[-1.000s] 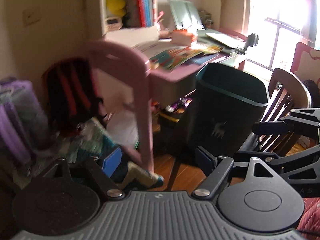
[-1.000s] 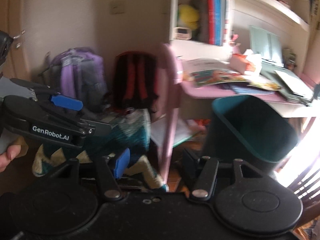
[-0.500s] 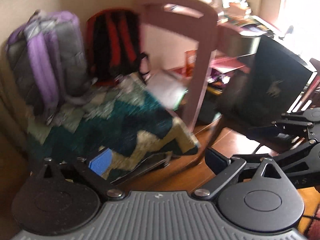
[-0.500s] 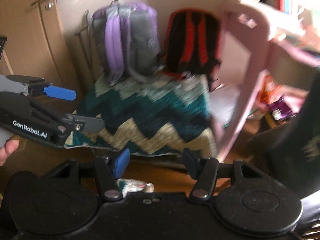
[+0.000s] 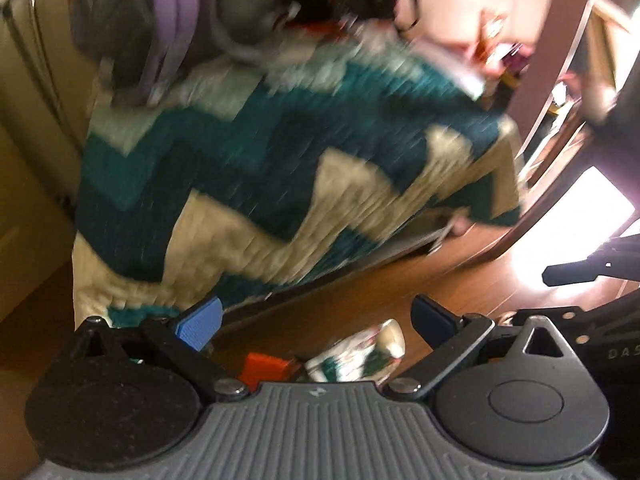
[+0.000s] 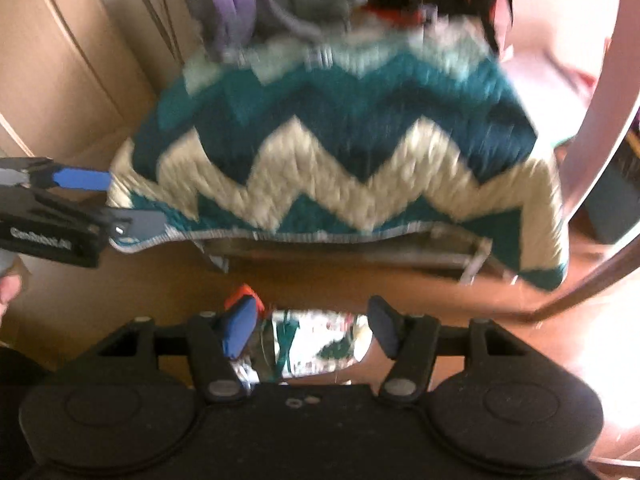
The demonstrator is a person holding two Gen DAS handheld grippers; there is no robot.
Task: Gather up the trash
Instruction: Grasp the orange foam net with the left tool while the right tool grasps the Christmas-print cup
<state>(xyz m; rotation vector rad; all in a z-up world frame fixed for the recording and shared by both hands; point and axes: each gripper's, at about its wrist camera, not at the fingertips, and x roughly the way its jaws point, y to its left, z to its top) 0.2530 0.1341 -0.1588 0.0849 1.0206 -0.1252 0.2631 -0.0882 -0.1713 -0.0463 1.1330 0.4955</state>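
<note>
I am lining my right gripper (image 6: 310, 330) up over the foil wrapper (image 6: 316, 346) on the floor (image 6: 340, 280) below the blanket (image 6: 340, 152); I should straddle it squarely before squeezing. Its jaws are standing apart, opening slightly, with the wrapper between them but not pinched. My left gripper (image 5: 316, 320) is spreading wide, holding nothing, near the red scrap (image 5: 264, 364).

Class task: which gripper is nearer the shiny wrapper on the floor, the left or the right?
Right. The right gripper hangs over the wrapper, which shows between its open fingers. The left gripper, also open, has the wrapper low between its fingers; it seems further off.
</note>
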